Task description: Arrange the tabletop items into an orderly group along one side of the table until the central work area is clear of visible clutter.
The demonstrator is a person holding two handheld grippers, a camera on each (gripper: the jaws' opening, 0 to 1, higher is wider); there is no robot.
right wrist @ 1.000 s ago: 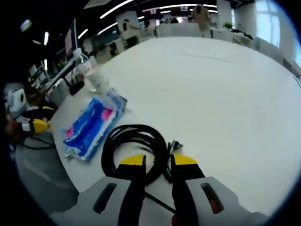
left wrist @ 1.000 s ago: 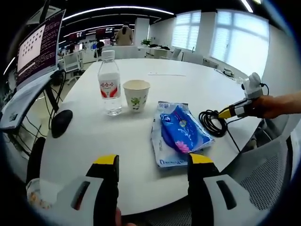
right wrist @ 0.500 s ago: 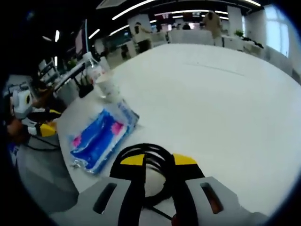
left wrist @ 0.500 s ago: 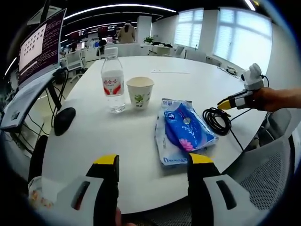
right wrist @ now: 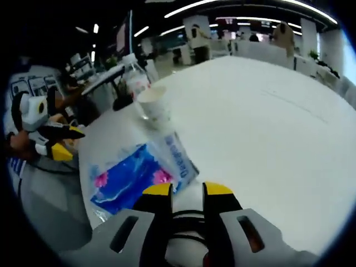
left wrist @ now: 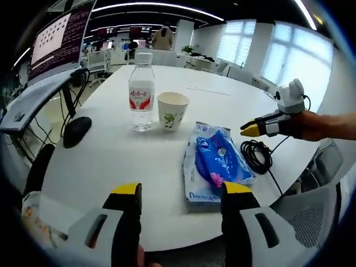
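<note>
Right gripper [right wrist: 188, 192] hangs over the white table [right wrist: 267, 133], jaws a narrow gap apart, with black cable [right wrist: 186, 218] loops showing between them lower down. Blue tissue pack [right wrist: 142, 175] lies just past the tips, paper cup [right wrist: 154, 105] and water bottle [right wrist: 135, 83] beyond it. Left gripper [right wrist: 58, 133] sits at the edge.

Count on table: one water bottle [left wrist: 141, 92], one paper cup [left wrist: 172, 110], one tissue pack [left wrist: 214, 163], one coiled black cable [left wrist: 256, 156], one mouse [left wrist: 76, 130].
</note>
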